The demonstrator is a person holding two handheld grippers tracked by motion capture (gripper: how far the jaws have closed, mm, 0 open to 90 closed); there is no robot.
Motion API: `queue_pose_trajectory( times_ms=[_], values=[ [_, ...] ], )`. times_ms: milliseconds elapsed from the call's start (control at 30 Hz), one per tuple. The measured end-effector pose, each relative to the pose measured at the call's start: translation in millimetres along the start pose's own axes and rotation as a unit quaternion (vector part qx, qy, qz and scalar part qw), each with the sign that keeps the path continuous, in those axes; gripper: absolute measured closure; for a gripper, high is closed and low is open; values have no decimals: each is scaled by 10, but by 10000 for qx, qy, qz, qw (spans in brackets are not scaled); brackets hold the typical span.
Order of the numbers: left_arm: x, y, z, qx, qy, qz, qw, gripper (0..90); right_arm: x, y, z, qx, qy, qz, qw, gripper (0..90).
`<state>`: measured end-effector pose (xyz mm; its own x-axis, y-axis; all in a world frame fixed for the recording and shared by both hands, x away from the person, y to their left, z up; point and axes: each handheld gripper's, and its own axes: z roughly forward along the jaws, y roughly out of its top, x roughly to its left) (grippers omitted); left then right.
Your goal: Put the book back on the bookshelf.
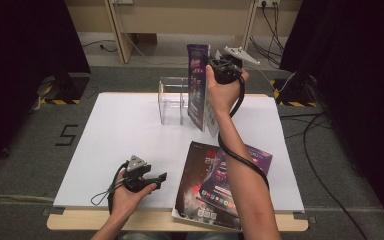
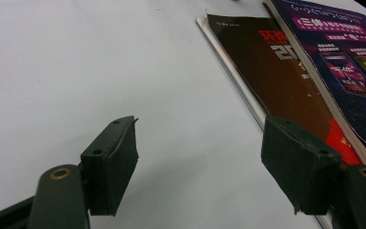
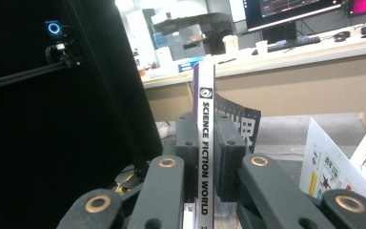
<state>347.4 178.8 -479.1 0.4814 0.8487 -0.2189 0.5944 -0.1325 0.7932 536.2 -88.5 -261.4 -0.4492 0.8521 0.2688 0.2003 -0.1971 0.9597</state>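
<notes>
- At upper centre of the high view, our right gripper [image 1: 219, 64] is clamped on a magazine [image 1: 198, 87], held upright just above the clear acrylic holder [image 1: 172, 100].
- Step, as we read it: slotting the magazine into the holder. Next move calls for lining its lower edge up with a slot, then lowering.
- Right gripper view adds the spine pinched between the pads, title legible.
- Lower left, our left gripper [image 1: 152, 179] rests with jaws apart, empty; its own view shows the magazine stack [image 2: 286, 71] on the table [image 1: 125, 135].
</notes>
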Motion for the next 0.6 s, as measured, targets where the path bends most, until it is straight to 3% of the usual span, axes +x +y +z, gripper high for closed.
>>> queue_pose_trajectory(
  times_ms=[333,600],
  values=[
    [5,-7,6,6,-27,2,10000,274,-50,-48,147,-40,-107,-2,9999,831],
    [22,-25,11,32,-48,-14,10000,274,-144,-278,250,162,-229,-97,9996,829]
  ],
)
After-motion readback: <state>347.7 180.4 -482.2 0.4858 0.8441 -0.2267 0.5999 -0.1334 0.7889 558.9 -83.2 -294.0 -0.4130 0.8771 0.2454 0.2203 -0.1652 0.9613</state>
